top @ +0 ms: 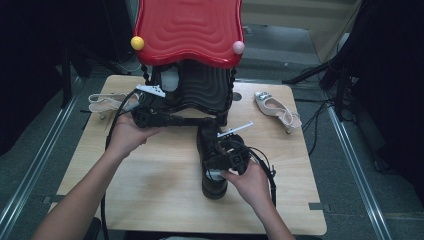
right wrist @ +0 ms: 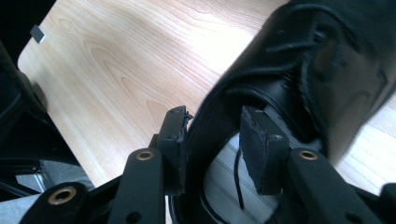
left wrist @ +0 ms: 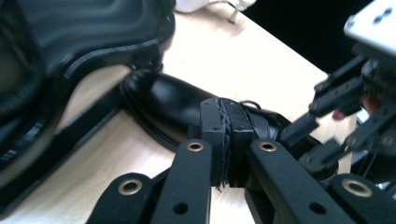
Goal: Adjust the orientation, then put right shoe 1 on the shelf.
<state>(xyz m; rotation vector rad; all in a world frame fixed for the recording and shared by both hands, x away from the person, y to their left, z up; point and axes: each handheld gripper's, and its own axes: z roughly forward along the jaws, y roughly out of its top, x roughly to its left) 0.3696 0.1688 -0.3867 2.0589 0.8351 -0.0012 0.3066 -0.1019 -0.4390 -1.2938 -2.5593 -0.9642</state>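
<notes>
- We see the counter [top: 165,190] with bare wood along its near edge.
- The black shoe [top: 212,165] lies at mid-counter, toe toward the red-roofed stand [top: 190,30].
- Our right gripper [top: 220,167] straddles the shoe's collar [right wrist: 205,121], its jaws parted.
- Our left gripper [left wrist: 227,135] is closed, empty, just before the shoe.

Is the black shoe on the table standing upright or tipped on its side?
Upright. The black shoe rests on its sole on the table, opening upward; the right gripper straddles its collar wall.
</notes>
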